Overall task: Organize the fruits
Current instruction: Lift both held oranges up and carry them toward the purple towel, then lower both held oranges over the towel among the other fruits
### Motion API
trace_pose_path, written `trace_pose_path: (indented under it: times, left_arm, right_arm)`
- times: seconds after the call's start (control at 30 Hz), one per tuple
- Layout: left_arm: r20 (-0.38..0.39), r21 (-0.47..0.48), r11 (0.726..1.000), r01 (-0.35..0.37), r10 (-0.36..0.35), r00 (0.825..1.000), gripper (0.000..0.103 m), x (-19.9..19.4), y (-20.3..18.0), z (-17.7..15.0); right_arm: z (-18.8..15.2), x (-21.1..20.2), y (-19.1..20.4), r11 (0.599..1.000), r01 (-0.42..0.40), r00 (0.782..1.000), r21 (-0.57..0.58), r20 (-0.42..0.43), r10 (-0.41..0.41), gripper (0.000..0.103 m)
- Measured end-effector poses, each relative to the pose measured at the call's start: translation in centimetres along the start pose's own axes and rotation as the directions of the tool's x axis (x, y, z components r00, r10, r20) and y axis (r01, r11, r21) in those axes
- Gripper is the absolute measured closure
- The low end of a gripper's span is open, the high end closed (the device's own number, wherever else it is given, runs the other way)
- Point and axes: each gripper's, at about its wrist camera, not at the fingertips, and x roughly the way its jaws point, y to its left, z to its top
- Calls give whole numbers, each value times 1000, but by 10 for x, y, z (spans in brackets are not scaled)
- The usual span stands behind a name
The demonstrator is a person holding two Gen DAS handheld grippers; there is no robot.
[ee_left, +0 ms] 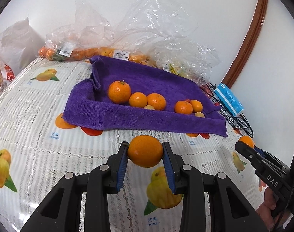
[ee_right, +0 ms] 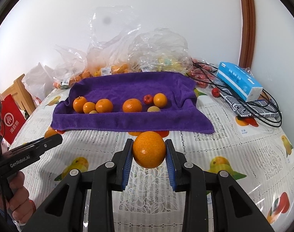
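A purple towel (ee_left: 147, 77) (ee_right: 127, 89) lies on the table with several oranges, two small yellow fruits and a small red fruit (ee_right: 148, 99) on it. My left gripper (ee_left: 145, 150) is shut on an orange (ee_left: 145, 151), held above the tablecloth in front of the towel. My right gripper (ee_right: 148, 150) is shut on another orange (ee_right: 148, 149), also in front of the towel. The right gripper shows at the right of the left wrist view (ee_left: 243, 145) with its orange (ee_left: 247, 140). The left gripper's side (ee_right: 42, 145) shows in the right wrist view.
Clear plastic bags of oranges (ee_left: 73, 52) and other fruit (ee_right: 162, 58) stand behind the towel against the wall. A blue tissue pack (ee_right: 239, 81), black cables (ee_right: 263, 104) and a loose red fruit (ee_right: 215, 91) lie at the right. A red bag (ee_right: 11, 119) is at the left.
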Motion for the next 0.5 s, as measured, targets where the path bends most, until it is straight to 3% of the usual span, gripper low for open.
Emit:
trace_pose_path:
  times: [0.5]
  left_arm:
    - [26, 23, 1000, -6, 5, 1000, 70, -5, -10, 22]
  right_arm:
    - [15, -7, -7, 1000, -22, 999, 14, 36, 22, 71]
